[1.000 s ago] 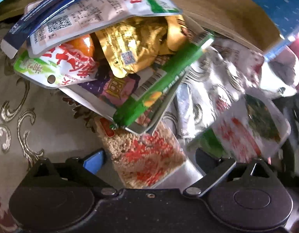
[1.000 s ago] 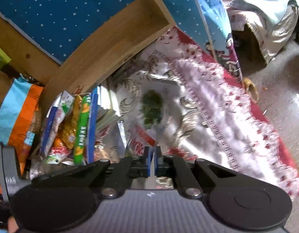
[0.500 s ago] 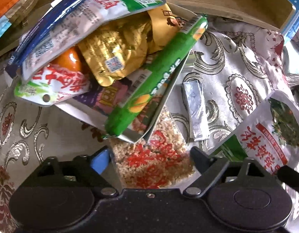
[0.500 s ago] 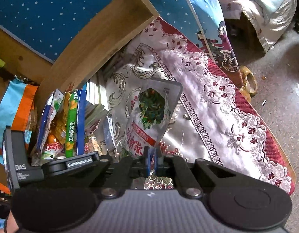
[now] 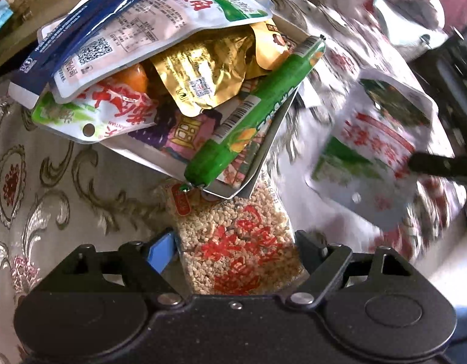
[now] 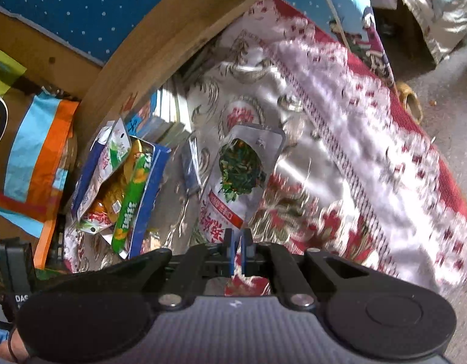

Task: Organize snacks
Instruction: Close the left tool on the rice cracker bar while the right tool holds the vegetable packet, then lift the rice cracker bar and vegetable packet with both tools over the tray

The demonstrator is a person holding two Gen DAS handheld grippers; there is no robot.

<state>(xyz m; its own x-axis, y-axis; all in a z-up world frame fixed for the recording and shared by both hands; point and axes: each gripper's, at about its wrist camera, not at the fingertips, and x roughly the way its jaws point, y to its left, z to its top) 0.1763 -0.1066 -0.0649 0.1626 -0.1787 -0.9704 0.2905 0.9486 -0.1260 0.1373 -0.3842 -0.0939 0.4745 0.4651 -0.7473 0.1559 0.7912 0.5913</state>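
Observation:
A clear packet of puffed-rice bar with red print (image 5: 236, 236) lies on the patterned cloth, its far end under the snack pile. My left gripper (image 5: 233, 250) points down over it. Its jaws are closing, with the packet between them and the pads at its sides. In the pile lie a green sausage stick (image 5: 257, 115), a gold pouch (image 5: 209, 66) and a white pouch (image 5: 160, 15). My right gripper (image 6: 236, 242) is shut on the bottom edge of a white pouch picturing green vegetables (image 6: 242, 170), which also shows in the left wrist view as the vegetable pouch (image 5: 379, 139).
A wooden board (image 6: 173, 39) and a blue dotted cloth (image 6: 82, 6) stand behind the pile. Books (image 6: 169, 115) lie beside it, and a small silver packet (image 6: 191, 166) lies on the tablecloth. An orange and blue bag (image 6: 36, 151) is at the left. The table's red-bordered edge (image 6: 430, 182) drops to the floor.
The left gripper's jaws have narrowed around the rice packet, and its view has rolled. The right gripper has sunk a little with the vegetable pouch, closer to the cloth beside the pile.

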